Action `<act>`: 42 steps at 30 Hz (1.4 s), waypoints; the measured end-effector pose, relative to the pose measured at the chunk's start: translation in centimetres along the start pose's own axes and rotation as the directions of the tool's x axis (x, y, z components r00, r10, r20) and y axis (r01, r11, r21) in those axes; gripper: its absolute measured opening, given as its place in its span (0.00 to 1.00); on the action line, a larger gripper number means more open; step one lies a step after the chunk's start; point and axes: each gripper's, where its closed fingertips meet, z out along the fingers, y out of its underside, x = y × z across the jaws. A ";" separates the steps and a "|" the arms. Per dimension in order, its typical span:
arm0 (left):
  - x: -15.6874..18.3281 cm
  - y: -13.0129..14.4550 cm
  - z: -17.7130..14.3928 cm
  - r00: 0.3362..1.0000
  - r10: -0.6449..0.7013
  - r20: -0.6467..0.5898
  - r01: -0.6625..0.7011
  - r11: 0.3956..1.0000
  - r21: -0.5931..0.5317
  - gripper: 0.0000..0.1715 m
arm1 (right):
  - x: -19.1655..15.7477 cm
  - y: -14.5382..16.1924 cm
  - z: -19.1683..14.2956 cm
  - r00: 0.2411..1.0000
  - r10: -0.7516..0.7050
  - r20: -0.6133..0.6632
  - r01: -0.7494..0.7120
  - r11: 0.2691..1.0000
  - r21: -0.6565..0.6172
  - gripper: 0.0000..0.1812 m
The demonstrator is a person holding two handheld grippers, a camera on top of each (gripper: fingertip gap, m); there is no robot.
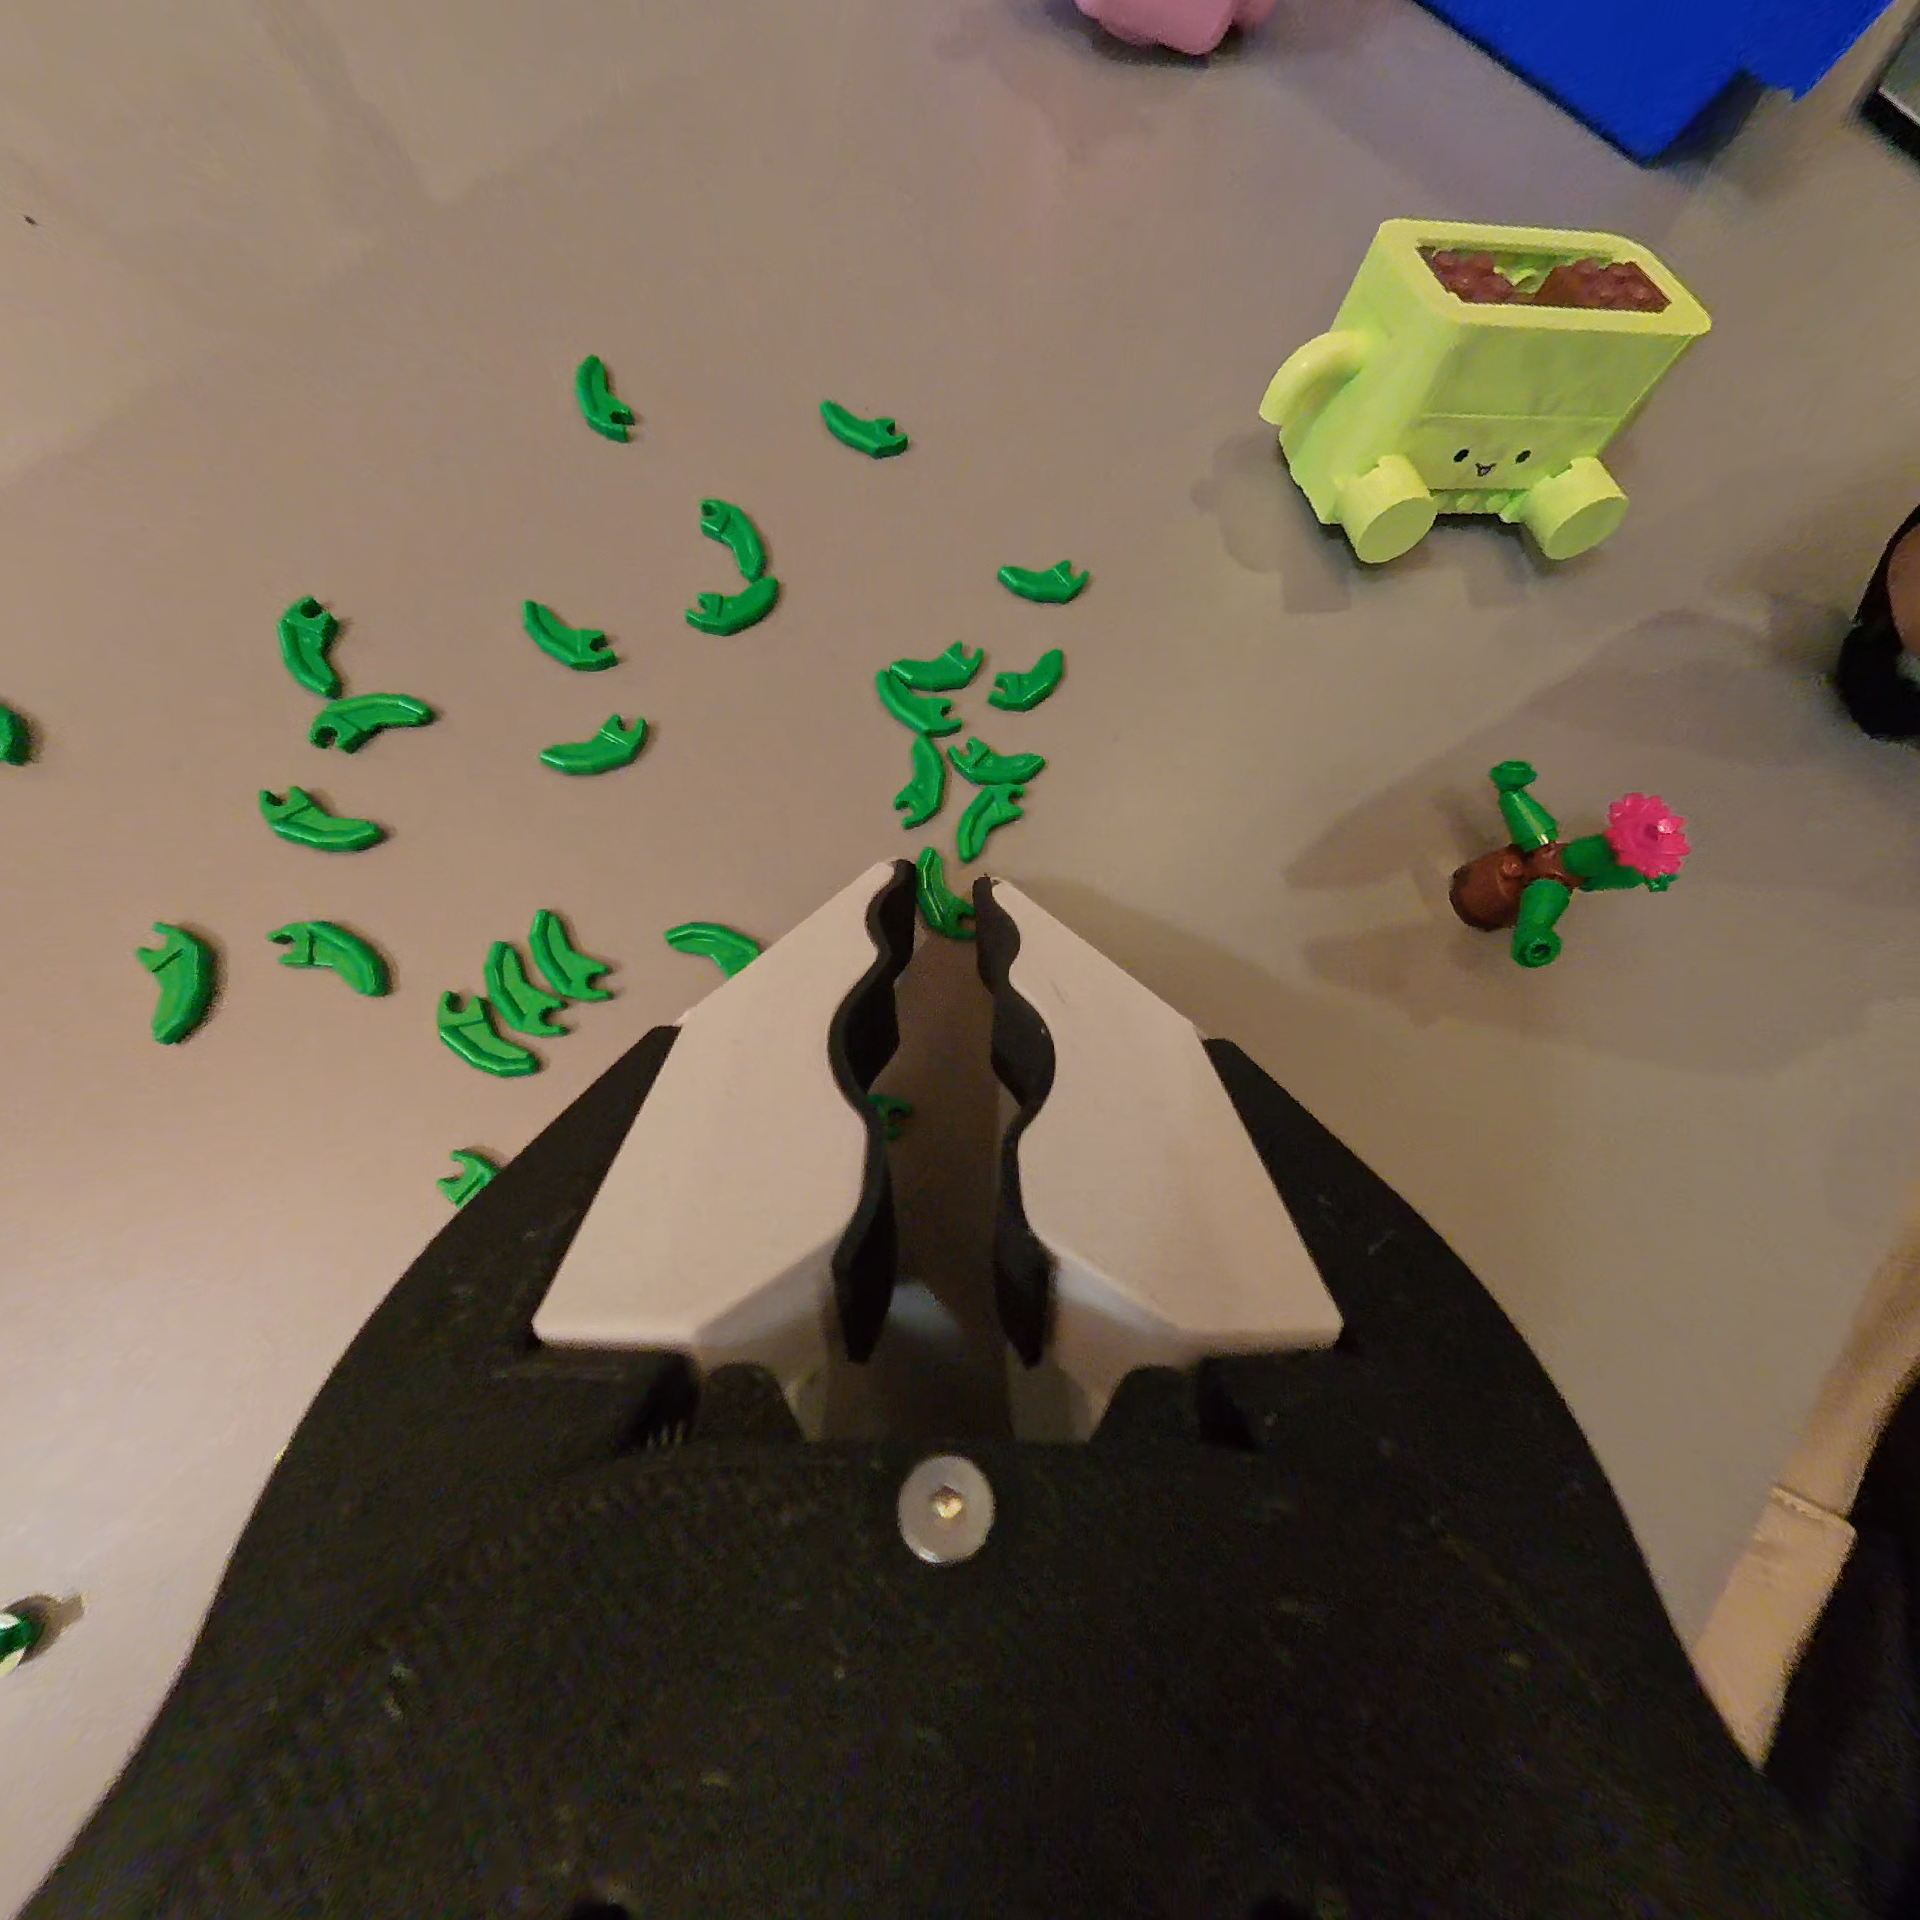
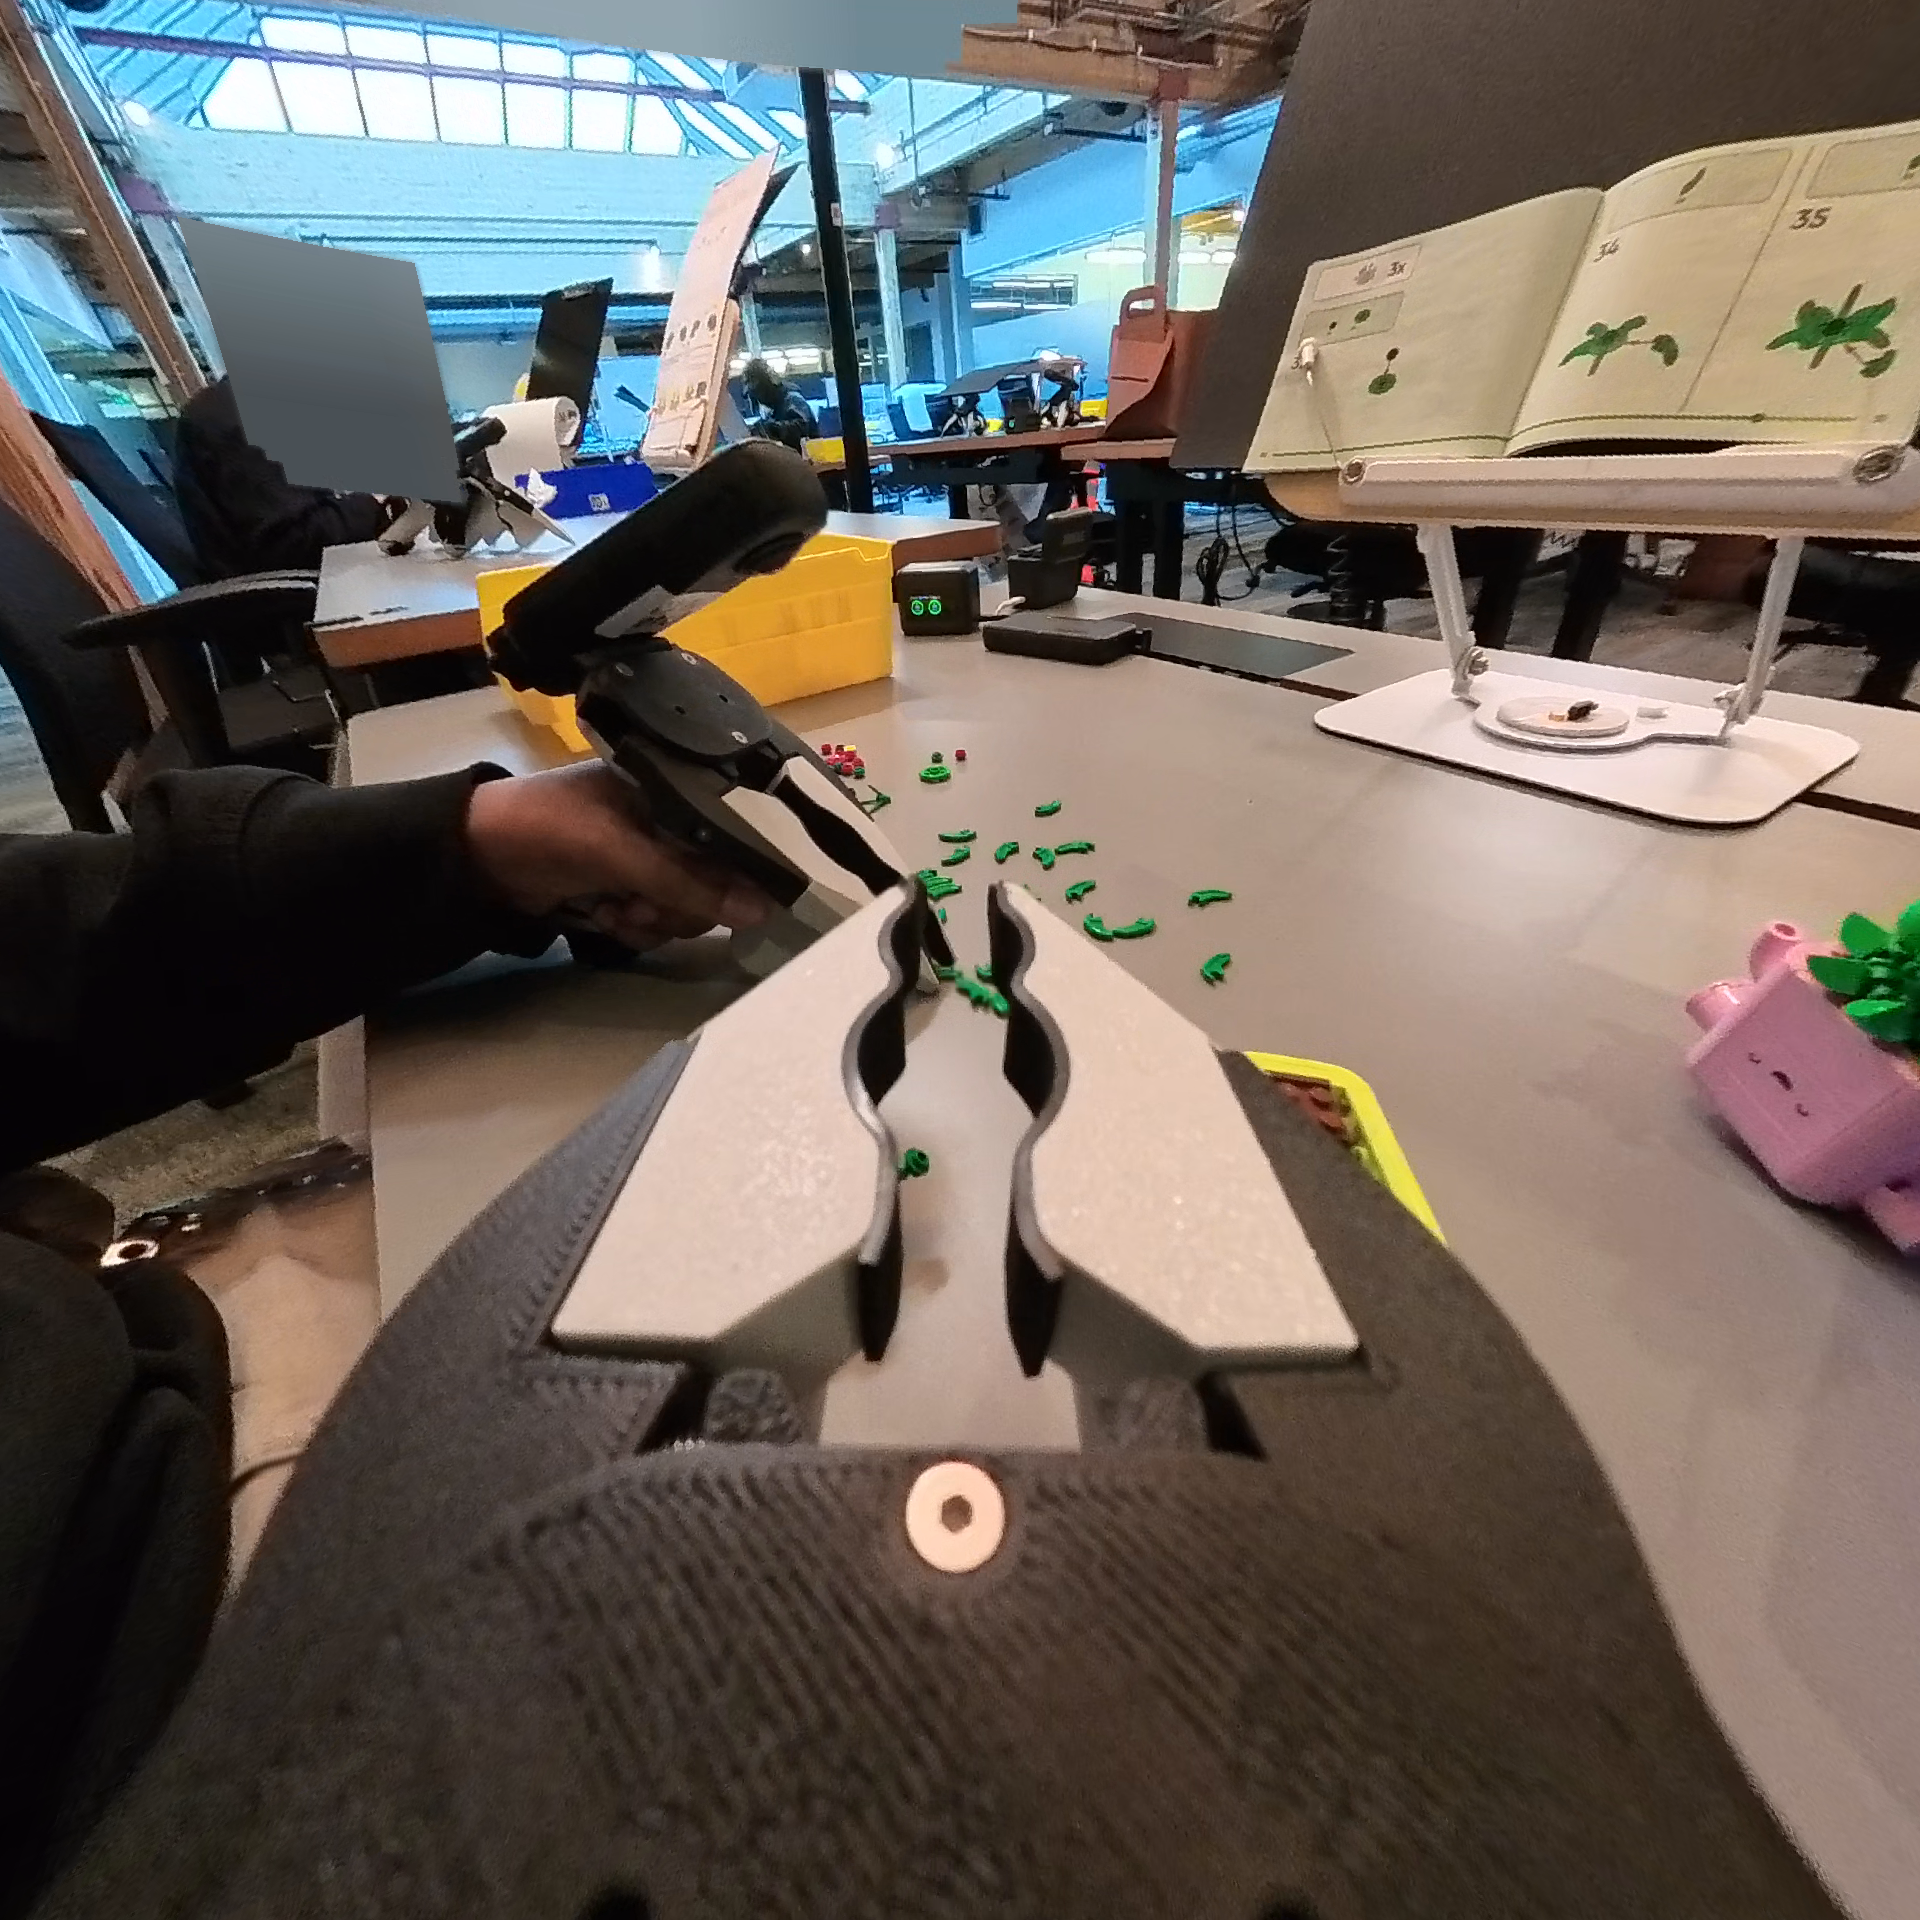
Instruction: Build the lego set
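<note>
Many green leaf pieces (image 1: 592,748) lie scattered on the grey table (image 1: 1039,208). My left gripper (image 1: 945,883) points down at the table, its jaws closed on one green leaf piece (image 1: 935,888) that stands between the tips. A brown stem with green arms and a pink flower (image 1: 1558,862) lies to the right. A lime green pot with a face (image 1: 1455,384) stands beyond it. My right gripper (image 2: 956,904) hovers above the table, slightly open and empty. It faces the left gripper (image 2: 935,966), whose tips touch the table among the leaves (image 2: 1117,928).
A pink pot with green leaves (image 2: 1808,1101) lies at the right. An open instruction booklet (image 2: 1558,312) rests on a white stand (image 2: 1579,748) at the back right. A yellow bin (image 2: 727,634) sits behind the left gripper. A blue bin (image 1: 1662,62) is at the far edge.
</note>
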 end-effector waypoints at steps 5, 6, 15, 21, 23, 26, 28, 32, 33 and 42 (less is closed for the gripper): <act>0.1 -0.5 -0.6 0.999 0.030 0.019 -0.031 0.998 0.050 0.00 | -0.1 -0.3 -0.3 0.999 0.040 0.015 -0.040 0.999 0.022 0.06; 0.2 -0.8 -0.8 0.999 0.036 0.019 -0.037 0.997 0.073 0.00 | -0.1 -0.3 -0.3 0.999 0.041 0.015 -0.042 0.999 0.023 0.06; 0.4 -1.0 -2.9 0.987 0.144 0.075 -0.155 0.976 0.155 0.00 | -0.6 0.4 0.2 1.000 -0.021 -0.005 0.021 0.999 -0.025 0.06; -2.8 -0.5 -5.5 0.988 0.074 0.136 -0.096 0.981 0.166 0.00 | -0.7 0.4 0.2 1.000 -0.023 0.000 0.023 0.999 -0.027 0.06; -3.2 -0.2 -5.8 0.996 0.012 0.091 -0.028 0.983 0.180 0.02 | -0.7 0.4 0.2 1.000 -0.021 0.002 0.021 0.999 -0.027 0.06; -3.4 0.5 -5.5 0.998 -0.024 0.052 0.015 0.986 0.165 0.06 | -0.8 0.5 0.2 1.000 -0.026 0.000 0.026 0.999 -0.030 0.06; -2.9 0.5 -5.0 0.999 -0.043 0.025 0.039 0.986 0.160 0.06 | -0.8 0.5 0.3 1.000 -0.028 0.000 0.028 0.999 -0.035 0.06; -2.0 0.7 -3.8 0.987 -0.158 0.008 0.157 0.982 0.109 0.05 | -0.9 0.6 0.3 1.000 -0.030 0.000 0.030 0.999 -0.038 0.06; -1.8 0.9 -3.6 0.986 -0.167 0.008 0.165 0.982 0.095 0.06 | -0.9 0.6 0.3 1.000 -0.029 0.001 0.029 0.999 -0.037 0.06; -2.3 1.9 -2.6 0.985 -0.095 0.141 0.094 0.995 0.012 0.09 | -0.9 0.5 0.3 1.000 -0.024 0.004 0.024 0.999 -0.034 0.06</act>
